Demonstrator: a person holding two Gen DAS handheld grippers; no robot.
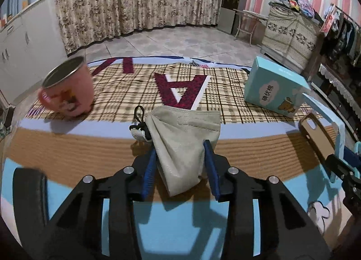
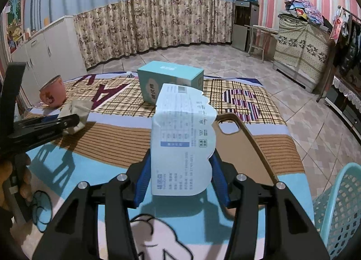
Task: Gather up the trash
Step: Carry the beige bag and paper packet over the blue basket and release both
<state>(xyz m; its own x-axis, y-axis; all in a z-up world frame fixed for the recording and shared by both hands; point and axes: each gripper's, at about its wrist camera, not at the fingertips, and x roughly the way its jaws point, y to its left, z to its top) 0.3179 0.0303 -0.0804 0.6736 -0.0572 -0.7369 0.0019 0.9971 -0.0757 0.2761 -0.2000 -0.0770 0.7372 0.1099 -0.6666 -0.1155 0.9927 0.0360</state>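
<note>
A crumpled beige face mask (image 1: 182,144) sits between the blue pads of my left gripper (image 1: 180,153), which pinch its sides; its black ear loop (image 1: 140,113) sticks out to the left. From the right wrist view, the same mask (image 2: 77,111) shows at the tip of the left gripper (image 2: 67,122). My right gripper (image 2: 180,167) is shut on a pale blue and white printed paper package (image 2: 182,142) with a scalloped edge, held upright over the blanket. That package (image 1: 336,129) also shows at the right edge of the left wrist view.
On the patterned blanket (image 1: 67,153) stand a pink mug (image 1: 67,88) at the left and a teal box (image 1: 273,88) at the back right. A brown phone case (image 2: 243,142) lies beside the package. A teal mesh basket (image 2: 338,210) stands at lower right. A hand (image 2: 13,181) holds the left tool.
</note>
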